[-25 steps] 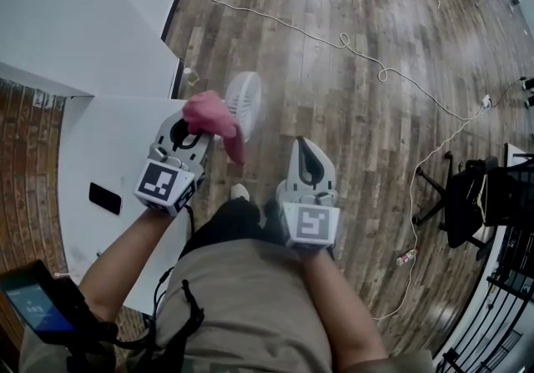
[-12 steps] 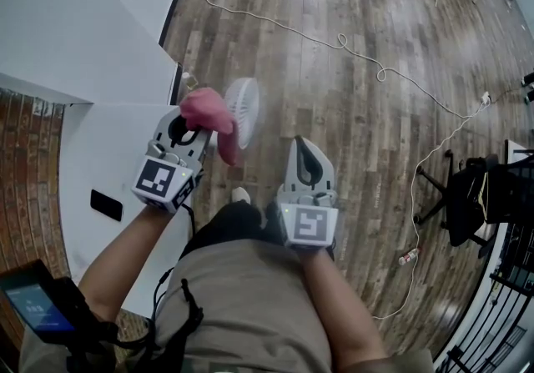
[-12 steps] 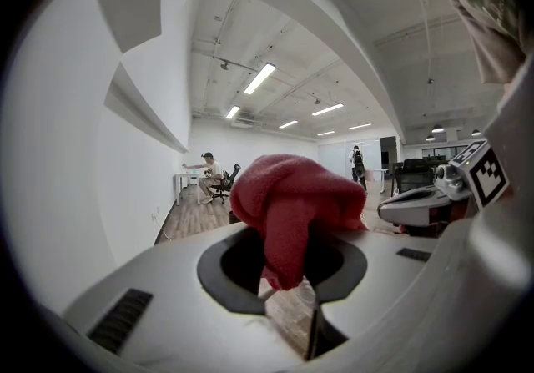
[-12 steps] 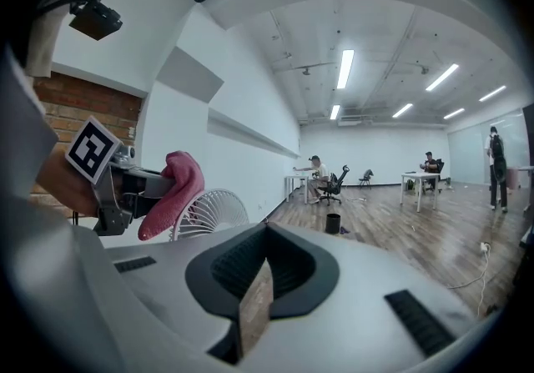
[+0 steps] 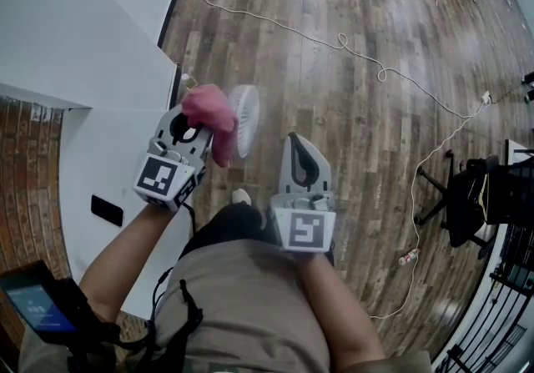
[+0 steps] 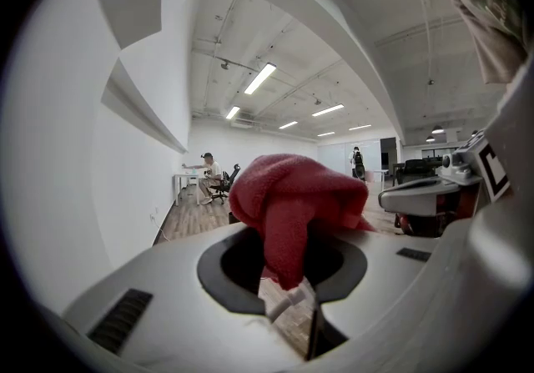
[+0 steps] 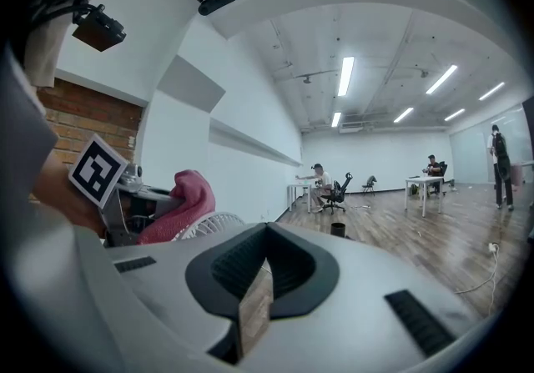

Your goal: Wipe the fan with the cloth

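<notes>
The left gripper [image 5: 193, 118] grasps the pink cloth [image 5: 207, 108], bunched against the white fan [image 5: 244, 118] just left of centre, by the desk [image 5: 100, 146] edge. The right gripper [image 5: 298, 143] is clenched and empty. Wiping seems barely begun, with most of the grille left.

Wood-plank floor [image 5: 350, 113], white wall [image 5: 75, 21], brick wall [image 5: 29, 163], ceiling strip lights [image 7: 346, 75]
</notes>
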A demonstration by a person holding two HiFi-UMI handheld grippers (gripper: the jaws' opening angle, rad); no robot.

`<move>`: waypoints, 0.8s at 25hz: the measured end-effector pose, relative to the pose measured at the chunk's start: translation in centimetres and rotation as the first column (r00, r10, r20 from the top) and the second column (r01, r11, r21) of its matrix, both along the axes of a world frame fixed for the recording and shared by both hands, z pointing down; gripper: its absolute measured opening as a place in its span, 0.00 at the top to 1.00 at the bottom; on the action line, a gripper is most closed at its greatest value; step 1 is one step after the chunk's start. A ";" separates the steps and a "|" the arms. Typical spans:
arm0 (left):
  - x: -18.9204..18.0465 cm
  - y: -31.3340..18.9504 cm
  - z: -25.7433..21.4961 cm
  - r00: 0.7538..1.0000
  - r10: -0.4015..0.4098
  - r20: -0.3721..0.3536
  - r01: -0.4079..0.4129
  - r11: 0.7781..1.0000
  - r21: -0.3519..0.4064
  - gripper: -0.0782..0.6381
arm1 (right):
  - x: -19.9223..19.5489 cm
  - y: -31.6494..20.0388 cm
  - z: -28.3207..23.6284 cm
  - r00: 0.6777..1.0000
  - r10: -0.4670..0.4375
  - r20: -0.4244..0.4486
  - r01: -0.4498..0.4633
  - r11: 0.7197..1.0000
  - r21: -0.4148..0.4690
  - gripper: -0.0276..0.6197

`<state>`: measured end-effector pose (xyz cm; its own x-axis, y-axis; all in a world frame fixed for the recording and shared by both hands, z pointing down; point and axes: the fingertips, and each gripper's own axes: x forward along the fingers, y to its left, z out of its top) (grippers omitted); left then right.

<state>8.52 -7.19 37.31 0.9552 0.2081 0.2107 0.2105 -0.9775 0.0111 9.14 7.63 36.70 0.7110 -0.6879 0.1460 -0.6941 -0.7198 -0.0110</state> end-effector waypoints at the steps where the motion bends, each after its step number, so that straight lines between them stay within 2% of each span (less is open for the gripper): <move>1: 0.2 0.0 0.0 1.000 0.001 0.000 -0.001 1.000 0.002 0.77 | 0.1 -0.3 -0.4 1.000 -0.001 -0.006 0.001 1.000 0.007 0.96; 9: 1.8 -0.5 0.3 1.000 -0.023 0.003 0.023 0.999 0.023 0.77 | 1.0 -5.5 -3.8 0.993 -0.097 -0.064 0.101 0.993 0.063 0.96; 13: 2.5 -0.5 0.2 0.998 -0.058 0.006 0.058 0.997 0.041 0.77 | 1.8 -6.7 -3.9 0.987 -0.153 -0.056 0.156 0.987 0.046 0.96; 20: 2.7 -2.0 0.6 0.994 -0.109 0.024 0.107 0.993 0.046 0.77 | 2.4 -8.5 -3.6 0.977 -0.210 -0.044 0.213 0.974 0.078 0.96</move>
<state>11.22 -9.22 37.89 0.9656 0.0939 0.2425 0.1038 -0.9942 -0.0284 11.59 -0.90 33.07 0.5519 -0.8317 0.0611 -0.8314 -0.5544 -0.0365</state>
